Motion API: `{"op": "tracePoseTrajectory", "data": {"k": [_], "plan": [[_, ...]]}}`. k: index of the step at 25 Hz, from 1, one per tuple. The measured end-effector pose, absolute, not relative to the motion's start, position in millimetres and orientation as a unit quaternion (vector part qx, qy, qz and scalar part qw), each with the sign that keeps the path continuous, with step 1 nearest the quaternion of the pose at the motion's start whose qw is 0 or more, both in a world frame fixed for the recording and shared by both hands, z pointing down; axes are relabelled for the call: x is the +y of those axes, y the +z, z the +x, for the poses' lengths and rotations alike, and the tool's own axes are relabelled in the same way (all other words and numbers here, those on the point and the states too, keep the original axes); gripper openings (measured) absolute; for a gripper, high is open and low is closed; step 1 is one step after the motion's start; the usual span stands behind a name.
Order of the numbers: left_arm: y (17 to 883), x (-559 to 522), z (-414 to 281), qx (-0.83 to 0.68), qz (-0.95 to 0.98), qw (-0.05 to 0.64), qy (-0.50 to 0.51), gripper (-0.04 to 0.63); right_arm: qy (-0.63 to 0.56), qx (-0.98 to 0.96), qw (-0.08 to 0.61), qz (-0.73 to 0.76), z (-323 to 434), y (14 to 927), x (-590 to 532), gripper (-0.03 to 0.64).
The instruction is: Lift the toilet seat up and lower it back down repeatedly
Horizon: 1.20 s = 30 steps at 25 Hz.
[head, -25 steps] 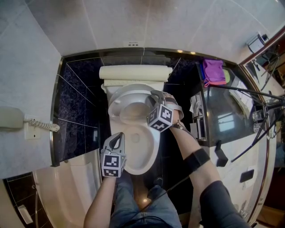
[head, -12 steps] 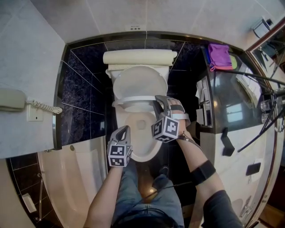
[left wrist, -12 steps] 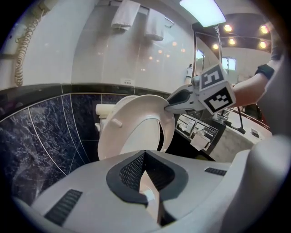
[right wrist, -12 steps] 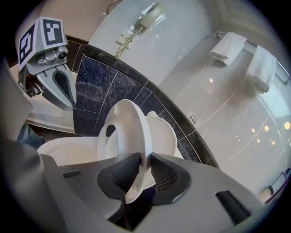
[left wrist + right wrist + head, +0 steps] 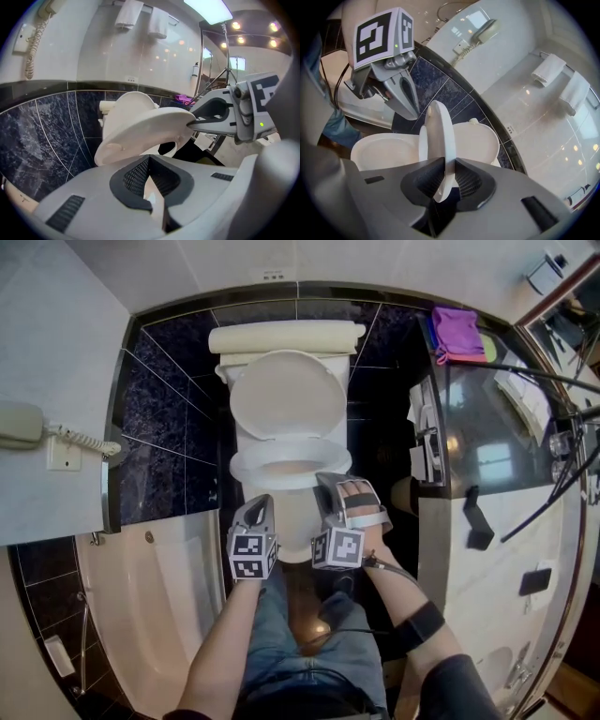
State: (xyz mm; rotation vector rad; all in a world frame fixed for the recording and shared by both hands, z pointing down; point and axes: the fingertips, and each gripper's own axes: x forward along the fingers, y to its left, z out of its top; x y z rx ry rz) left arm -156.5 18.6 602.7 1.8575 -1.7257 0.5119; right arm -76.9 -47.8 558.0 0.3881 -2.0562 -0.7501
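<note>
The white toilet seat point(image 5: 246, 468) stands half raised between the upright lid point(image 5: 288, 395) and the bowl point(image 5: 298, 517). My right gripper point(image 5: 328, 482) grips its front right rim; its jaws have just been closing with the seat between them. In the right gripper view the seat's edge point(image 5: 438, 136) runs upright into the right gripper point(image 5: 443, 183), with the pads pressed on both faces. My left gripper point(image 5: 263, 501) hovers beside the bowl's front left, shut and holding nothing. From the left gripper point(image 5: 152, 187) I see the tilted seat point(image 5: 145, 126) just above and beyond its tips.
A bathtub point(image 5: 141, 606) lies to the left and a wall phone point(image 5: 23, 427) hangs above it. A glass panel point(image 5: 469, 456) and a purple cloth point(image 5: 457, 334) are on the right. The person's legs point(image 5: 300, 662) are right in front of the bowl.
The right gripper has pulled back toward the person with the seat, which has swung down away from the lid. The left gripper has dropped slightly at the bowl's front left.
</note>
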Motion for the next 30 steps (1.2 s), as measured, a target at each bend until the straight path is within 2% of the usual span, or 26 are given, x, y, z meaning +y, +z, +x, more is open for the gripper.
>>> {"op": "tracePoseTrajectory", "data": {"k": [14,17,20,30], "plan": [[674,108,-126,-0.640,0.673,0.312,0.201,0.000,-0.318,-0.816,0.478,0.068,-28,638,77,0.118],[695,125,-121,-0.637,0.672,0.318,0.202,0.000,-0.308,-0.822,0.476,0.050,-14,651,101,0.100],[721,144,-115,-0.634,0.666,0.333,0.210,0.000,-0.285,-0.831,0.473,0.061,2,663,111,0.017],[801,191,-90,-0.591,0.670,0.350,0.281,0.000,-0.175,-0.846,0.475,0.165,23,719,53,0.018]]}}
